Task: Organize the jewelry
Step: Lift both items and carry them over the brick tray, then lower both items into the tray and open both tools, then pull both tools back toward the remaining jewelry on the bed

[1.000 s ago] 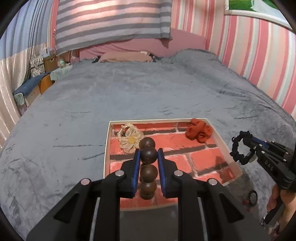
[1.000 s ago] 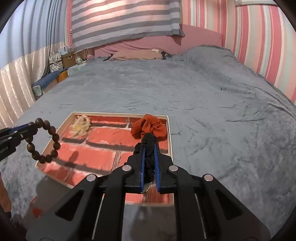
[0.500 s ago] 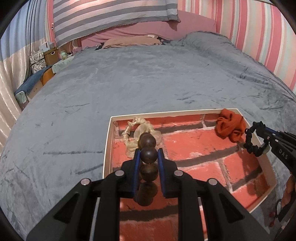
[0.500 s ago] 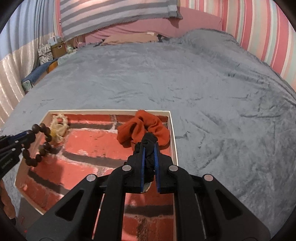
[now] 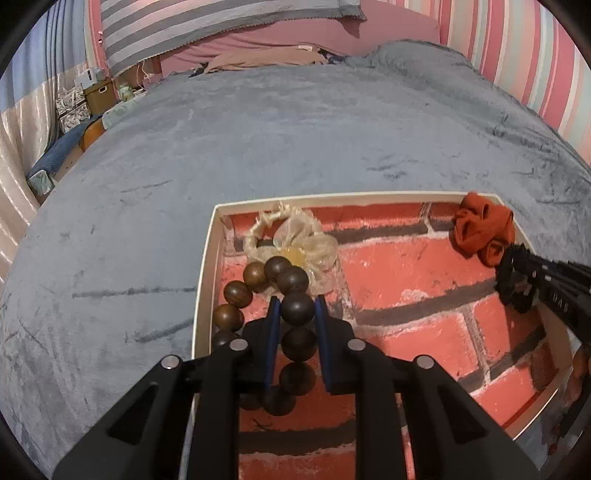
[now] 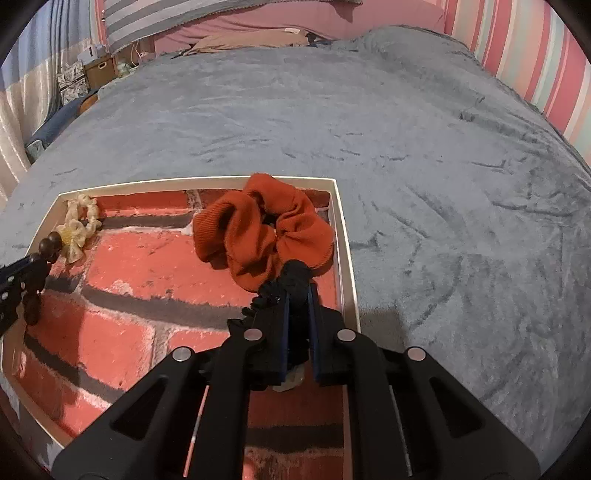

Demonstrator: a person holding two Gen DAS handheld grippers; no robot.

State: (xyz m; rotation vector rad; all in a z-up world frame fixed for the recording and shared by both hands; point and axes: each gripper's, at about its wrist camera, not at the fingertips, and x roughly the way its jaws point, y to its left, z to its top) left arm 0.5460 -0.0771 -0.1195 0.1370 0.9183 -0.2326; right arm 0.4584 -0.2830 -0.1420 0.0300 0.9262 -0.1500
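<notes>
A shallow white-rimmed tray with a red brick-print floor lies on the grey bed. My left gripper is shut on a brown wooden bead bracelet, low over the tray's left side, beads drooping toward a cream flower hair tie. My right gripper is shut on a black hair tie, low over the tray's right side, just in front of an orange scrunchie. The scrunchie sits in the tray's far right corner; the right gripper with its black tie shows beside it.
The grey velvet bedspread surrounds the tray. Pillows and a striped blanket lie at the headboard. A bedside shelf with boxes stands at the far left. The striped wall runs along the right.
Both grippers have moved forward and down over the tray. The bead bracelet now hangs low with beads spreading left near the cream tie. The black tie now sits next to the orange scrunchie.
</notes>
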